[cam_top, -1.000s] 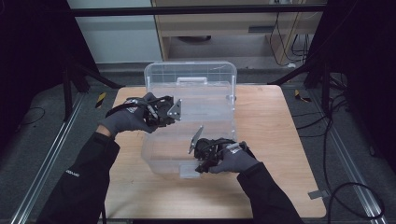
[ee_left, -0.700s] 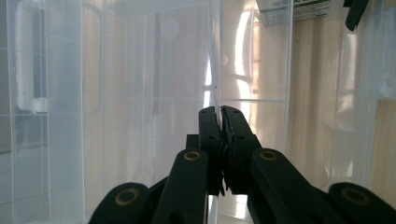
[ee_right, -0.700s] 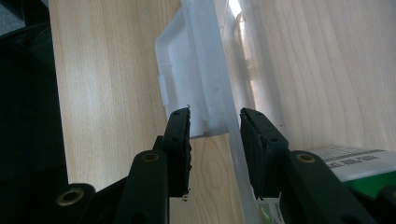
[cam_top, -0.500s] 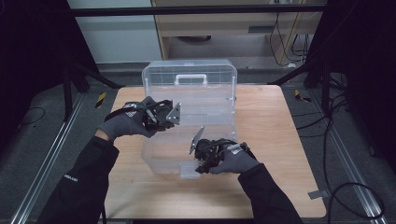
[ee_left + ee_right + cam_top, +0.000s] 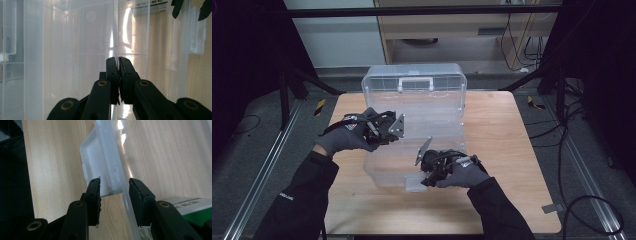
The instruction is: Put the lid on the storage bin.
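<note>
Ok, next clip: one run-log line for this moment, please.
left gripper: shut on clear plastic storage box wall | right gripper: jaws astride box's front latch, not visibly pressing | lid: raised | wooden table

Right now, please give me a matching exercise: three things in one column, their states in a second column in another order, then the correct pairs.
Things:
1. left gripper
2. right gripper
3. box lid

States:
A. stands raised at the far side of the clear box
B. jaws pinched on the box's thin clear wall
C. jaws apart, one on each side of the front latch

Pairs: 1-B, 2-C, 3-A
</note>
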Tool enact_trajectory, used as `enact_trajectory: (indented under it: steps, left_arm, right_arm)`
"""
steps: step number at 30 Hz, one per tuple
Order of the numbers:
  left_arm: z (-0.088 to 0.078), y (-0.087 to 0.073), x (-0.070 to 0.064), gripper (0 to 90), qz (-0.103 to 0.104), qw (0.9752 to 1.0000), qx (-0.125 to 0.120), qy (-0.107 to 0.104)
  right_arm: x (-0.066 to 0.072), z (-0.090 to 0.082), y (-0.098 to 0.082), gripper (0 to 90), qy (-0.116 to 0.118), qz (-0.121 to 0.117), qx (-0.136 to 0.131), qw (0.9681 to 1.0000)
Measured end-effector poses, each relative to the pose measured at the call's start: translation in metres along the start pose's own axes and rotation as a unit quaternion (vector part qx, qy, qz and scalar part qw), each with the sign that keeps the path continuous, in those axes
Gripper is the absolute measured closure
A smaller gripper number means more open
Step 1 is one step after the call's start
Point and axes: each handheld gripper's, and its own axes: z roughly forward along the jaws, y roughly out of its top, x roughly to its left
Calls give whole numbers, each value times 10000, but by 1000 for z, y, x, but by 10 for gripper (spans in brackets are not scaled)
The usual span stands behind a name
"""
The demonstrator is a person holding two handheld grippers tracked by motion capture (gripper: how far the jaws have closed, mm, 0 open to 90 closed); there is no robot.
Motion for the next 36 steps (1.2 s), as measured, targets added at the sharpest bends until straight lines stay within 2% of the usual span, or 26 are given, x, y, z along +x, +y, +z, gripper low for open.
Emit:
enact_trajectory:
  steps: [3,9,13,16,21,24,25,26,27,30,36]
  left_arm:
    - [0,0,-1,865,-16,10000,-12,-25]
    - [0,0,-2,859,43,10000,-7,-9]
    - [0,0,-3,857,41,10000,-10,-5]
    - [0,0,-4,855,33,10000,-33,0]
    - [1,-1,-4,852,22,10000,-53,9]
    - [1,-1,-5,850,8,10000,-55,22]
    - [1,-1,-5,850,4,10000,-60,25]
    - [1,-1,-5,849,2,10000,-61,26]
    - [1,-1,-4,849,-3,10000,-69,22]
    - [1,-1,-5,847,-18,10000,-82,28]
    - [1,-1,-5,846,-30,10000,-67,52]
  right_arm:
    - [0,-4,0,632,-9,-22,-125,9999]
    - [0,-20,-4,639,-6,59,-630,9980]
    - [-2,-34,-11,661,-76,233,-1021,9945]
    - [-4,-43,-17,691,-218,387,-1193,9919]
    - [-8,-52,-30,736,-303,676,-1438,9868]
    - [-11,-55,-40,785,-395,852,-1590,9828]
    - [-12,-57,-43,807,-476,943,-1692,9799]
    - [-13,-59,-47,824,-439,1029,-1787,9775]
    - [-14,-61,-50,850,-580,1061,-1872,9748]
    - [-15,-69,-58,897,-697,1214,-2082,9680]
    - [-17,-77,-72,900,-752,1407,-2307,9599]
